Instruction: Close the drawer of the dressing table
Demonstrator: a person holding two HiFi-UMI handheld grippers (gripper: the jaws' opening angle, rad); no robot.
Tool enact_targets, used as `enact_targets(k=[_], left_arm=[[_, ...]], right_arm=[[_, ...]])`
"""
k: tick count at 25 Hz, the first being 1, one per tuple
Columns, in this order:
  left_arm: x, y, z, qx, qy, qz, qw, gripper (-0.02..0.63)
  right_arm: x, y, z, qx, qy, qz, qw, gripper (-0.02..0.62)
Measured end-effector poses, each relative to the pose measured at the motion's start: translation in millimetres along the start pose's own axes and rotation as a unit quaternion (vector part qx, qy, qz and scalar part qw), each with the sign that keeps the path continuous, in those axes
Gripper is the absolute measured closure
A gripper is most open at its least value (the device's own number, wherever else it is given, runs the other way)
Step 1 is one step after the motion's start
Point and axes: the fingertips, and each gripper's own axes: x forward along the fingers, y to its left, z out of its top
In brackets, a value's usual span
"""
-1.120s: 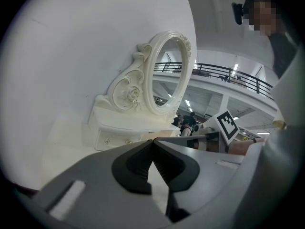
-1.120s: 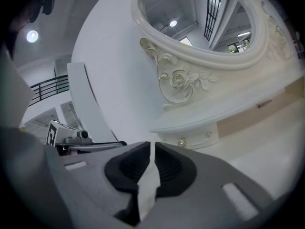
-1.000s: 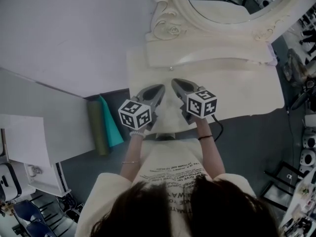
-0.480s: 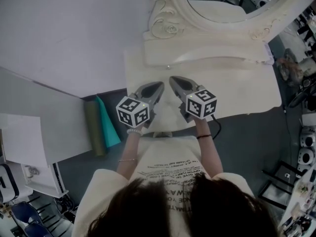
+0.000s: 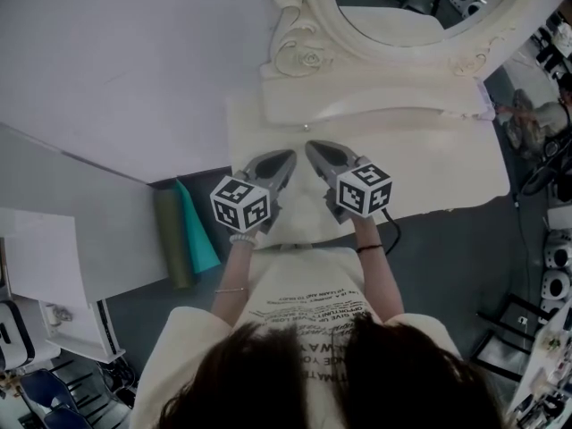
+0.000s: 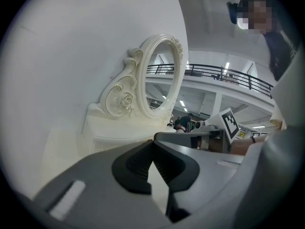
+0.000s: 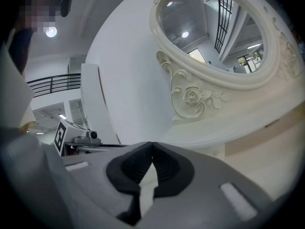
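The cream-coloured dressing table (image 5: 447, 181) is standing against a white wall (image 5: 134, 61), carrying an oval mirror in an ornate carved frame (image 5: 299, 34) on a raised base. The task's small drawer front (image 5: 305, 121), marked by a round knob, is sitting in the face of that base below the frame's left scrollwork. It is lying in line with the base, with no gap showing in the head view. The left gripper (image 5: 288, 156) and the right gripper (image 5: 312, 147) are hovering side by side over the table top. Their tips are converging just in front of the drawer front, apart from it. Both gripper views are showing the dark pads meeting at the tips with nothing between them. A teal cone-shaped roll (image 5: 195, 231) is lying on the floor beside the table's left end.
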Motion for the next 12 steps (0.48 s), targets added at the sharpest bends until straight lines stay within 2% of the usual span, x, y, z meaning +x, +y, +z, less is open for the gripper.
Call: enact_targets(k=[12], left_arm=[[-5.2, 6.8, -1.6, -0.004, 0.003, 0.003, 1.0000, 0.606]], right_arm=[[6.9, 1.2, -5.0, 0.009, 0.007, 0.002, 1.000, 0.592]])
